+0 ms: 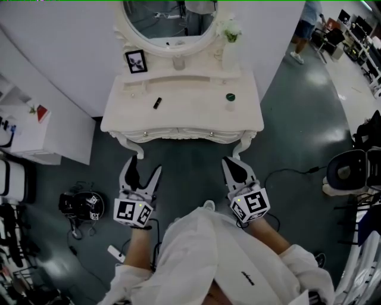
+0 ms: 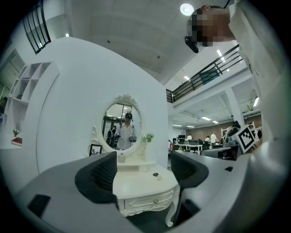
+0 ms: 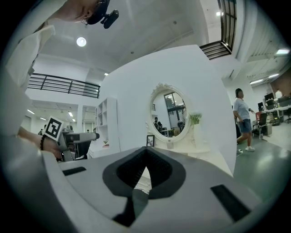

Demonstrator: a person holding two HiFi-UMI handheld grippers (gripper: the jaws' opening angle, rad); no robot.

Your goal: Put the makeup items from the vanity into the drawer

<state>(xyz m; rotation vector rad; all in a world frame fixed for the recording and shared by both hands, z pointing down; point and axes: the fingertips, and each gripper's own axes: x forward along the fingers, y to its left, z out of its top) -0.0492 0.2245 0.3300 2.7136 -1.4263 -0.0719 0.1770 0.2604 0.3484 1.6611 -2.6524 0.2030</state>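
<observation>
Your left gripper (image 1: 144, 168) is spread wide and empty. Your right gripper (image 1: 233, 164) is closed on nothing. Both hang near the counter (image 1: 184, 116).

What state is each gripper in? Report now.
Left gripper: open, empty.
Right gripper: shut, holding nothing.

A mirror (image 1: 169, 18) stands at the back of the bench (image 1: 184, 116), with a picture frame (image 1: 136, 61) at its left and a plant (image 1: 230, 36) at its right. Further forward, a small tube (image 1: 157, 103) lies left of centre and a jar (image 1: 230, 98) stands on the right. The left tongs (image 1: 144, 168) and right tongs (image 1: 232, 165) hang side by side before the bench, clear of it.
</observation>
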